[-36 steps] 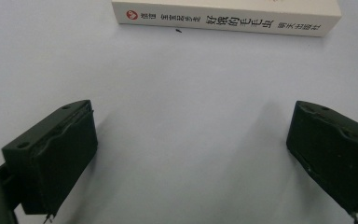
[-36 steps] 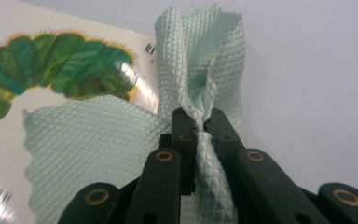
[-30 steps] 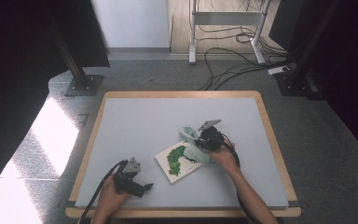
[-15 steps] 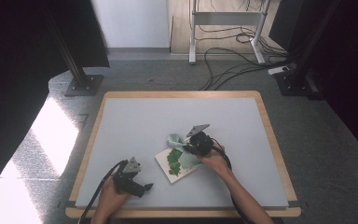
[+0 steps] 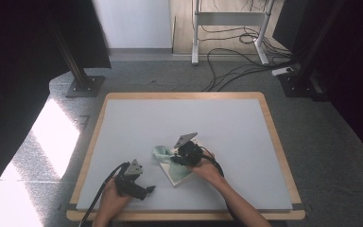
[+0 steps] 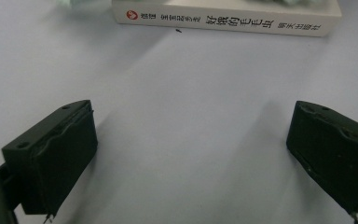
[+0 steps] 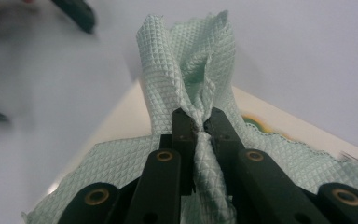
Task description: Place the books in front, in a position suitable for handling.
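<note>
Cloth (image 7: 186, 70) — pale green with a waffle weave — is what my right tongs (image 7: 200, 126) are pinching, the black jaws pressed together on a bunched fold that sticks up past their tips. From that fold the fabric spreads out over the white cover of a book (image 7: 279, 126), where a bit of green and yellow print shows at the edge. In the high view the right tongs (image 5: 172, 158) sit over the book (image 5: 179, 174) near the middle of the counter (image 5: 236, 123), with the cloth (image 5: 160, 152) trailing off the book's left side onto the grey surface.

My left tongs (image 6: 191, 154) are spread wide with nothing between them, just bare counter (image 6: 191, 93). Ahead of them lies the book's spine (image 6: 226, 21) with its printed characters. From above, the left tongs (image 5: 149, 189) rest low at the near left of the counter — well apart from the book.
</note>
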Motion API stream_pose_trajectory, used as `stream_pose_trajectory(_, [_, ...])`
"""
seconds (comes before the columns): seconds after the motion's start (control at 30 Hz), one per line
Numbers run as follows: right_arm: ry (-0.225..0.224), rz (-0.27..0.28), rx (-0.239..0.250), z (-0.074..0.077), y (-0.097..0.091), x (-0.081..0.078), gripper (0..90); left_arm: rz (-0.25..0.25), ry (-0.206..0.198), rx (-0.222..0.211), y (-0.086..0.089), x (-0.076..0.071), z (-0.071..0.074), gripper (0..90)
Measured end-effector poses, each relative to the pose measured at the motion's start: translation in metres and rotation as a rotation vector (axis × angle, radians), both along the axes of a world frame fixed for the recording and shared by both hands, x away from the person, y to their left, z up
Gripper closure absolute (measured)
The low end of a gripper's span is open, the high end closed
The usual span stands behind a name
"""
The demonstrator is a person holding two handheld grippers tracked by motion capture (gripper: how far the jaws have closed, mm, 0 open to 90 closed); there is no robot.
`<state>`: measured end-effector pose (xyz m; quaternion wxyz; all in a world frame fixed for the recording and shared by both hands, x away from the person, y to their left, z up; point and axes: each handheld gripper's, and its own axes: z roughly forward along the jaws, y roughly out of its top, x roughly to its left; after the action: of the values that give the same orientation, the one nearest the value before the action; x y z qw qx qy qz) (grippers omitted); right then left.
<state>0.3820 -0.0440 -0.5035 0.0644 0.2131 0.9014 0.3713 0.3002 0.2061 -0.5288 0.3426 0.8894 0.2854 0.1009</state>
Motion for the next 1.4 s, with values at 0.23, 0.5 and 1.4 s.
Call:
stream_pose_trajectory(0.23, [-0.013, 0.059, -0.018, 0.002, 0.023, -0.011, 82.6, -0.001, -0.001, 0.001, 0.0, 0.0, 0.0, 1.7])
stream_pose_trajectory(0.5, [-0.019, 0.058, -0.015, 0.002, 0.038, -0.004, 82.5, -0.001, -0.001, 0.002, 0.0, 0.0, 0.0, 1.7])
stream_pose_trajectory(1.4, [-0.043, -0.183, -0.055, 0.0, -0.02, 0.046, 82.6, 0.0, 0.002, -0.002, 0.0, 0.0, 0.0, 1.7])
